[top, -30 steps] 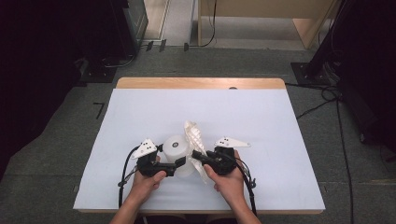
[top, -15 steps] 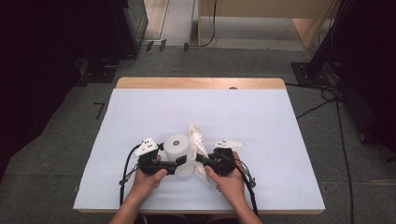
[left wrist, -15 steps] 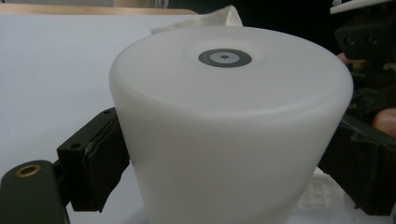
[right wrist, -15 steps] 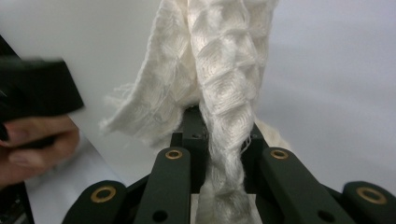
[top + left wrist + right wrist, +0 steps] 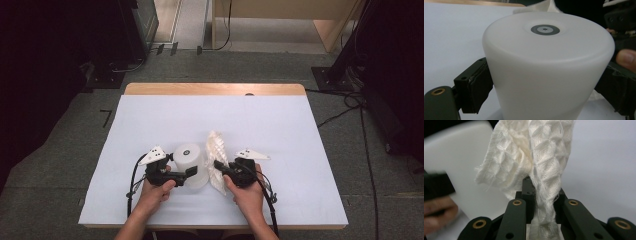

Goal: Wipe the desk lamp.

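A white plastic cup (image 5: pixel 190 161) stands upside down on the white table near the front edge. My left gripper (image 5: pixel 192 172) is shut on it from the left. In the left gripper view the cup (image 5: pixel 546 62) sits between both black pads (image 5: pixel 477 86), which press on its sides. Right beside the cup, a white waffle-weave cloth (image 5: pixel 217 156) hangs bunched and upright, with my right gripper (image 5: pixel 218 164) shut on its lower end. In the right gripper view the cloth (image 5: pixel 541 162) rises as a twisted strip out of the closed jaws, and the cup (image 5: pixel 456 162) is blurred at the left.
A white sheet (image 5: pixel 285 130) covers the table, and a wooden strip (image 5: pixel 215 89) shows along its far edge. Dark equipment and cables stand on the floor beyond and to the right. A thumb (image 5: pixel 626 58) of the other hand shows beside the cup.
My right gripper has shifted slightly right with the cloth, so the cloth now hangs a little farther from the cup. The left hand and the cup have stayed put.
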Demonstrator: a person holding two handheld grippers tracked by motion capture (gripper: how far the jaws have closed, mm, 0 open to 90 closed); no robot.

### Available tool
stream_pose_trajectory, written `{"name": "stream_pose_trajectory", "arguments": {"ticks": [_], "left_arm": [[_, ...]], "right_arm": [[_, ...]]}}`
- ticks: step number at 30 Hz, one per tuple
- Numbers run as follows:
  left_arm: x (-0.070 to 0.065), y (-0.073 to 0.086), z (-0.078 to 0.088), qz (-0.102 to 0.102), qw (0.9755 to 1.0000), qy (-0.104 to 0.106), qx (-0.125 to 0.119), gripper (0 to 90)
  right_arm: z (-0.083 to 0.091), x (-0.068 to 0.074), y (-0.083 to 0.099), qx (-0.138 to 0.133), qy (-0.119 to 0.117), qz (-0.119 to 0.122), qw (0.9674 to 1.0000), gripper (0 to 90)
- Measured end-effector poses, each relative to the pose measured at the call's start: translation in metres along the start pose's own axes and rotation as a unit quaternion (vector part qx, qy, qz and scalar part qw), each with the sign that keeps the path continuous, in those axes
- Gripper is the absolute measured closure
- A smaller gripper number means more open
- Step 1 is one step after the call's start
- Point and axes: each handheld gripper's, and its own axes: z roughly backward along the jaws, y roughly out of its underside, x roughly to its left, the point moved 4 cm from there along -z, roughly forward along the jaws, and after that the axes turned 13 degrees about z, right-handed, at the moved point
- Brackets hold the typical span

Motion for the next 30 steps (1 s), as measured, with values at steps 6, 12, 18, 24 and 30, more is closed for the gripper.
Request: {"name": "stream_pose_trajectory", "arguments": {"ticks": [6,12,18,24,30], "left_arm": [[-0.005,0.006,-0.007,-0.021,0.9996,0.004,0.018,6.5],[-0.007,0.007,-0.008,-0.029,0.9994,0.002,0.019,6.6],[-0.003,0.004,-0.002,-0.019,0.9998,-0.006,0.006,8.4],[0.004,0.0,0.0,0.018,0.9998,-0.007,-0.003,8.6],[0.006,-0.001,0.001,0.025,0.9996,-0.013,-0.004,8.6]], "right_arm": [[0.024,0.0,-0.02,-0.104,-0.003,-0.017,0.9945,79.5],[0.023,0.01,-0.028,-0.111,-0.036,-0.01,0.9931,79.3],[0.006,0.031,-0.02,-0.069,-0.066,0.044,0.9944,79.0],[-0.008,0.027,-0.001,0.0,-0.053,0.059,0.9969,79.9],[-0.013,0.023,0.009,0.07,-0.065,0.06,0.9936,80.5]]}}
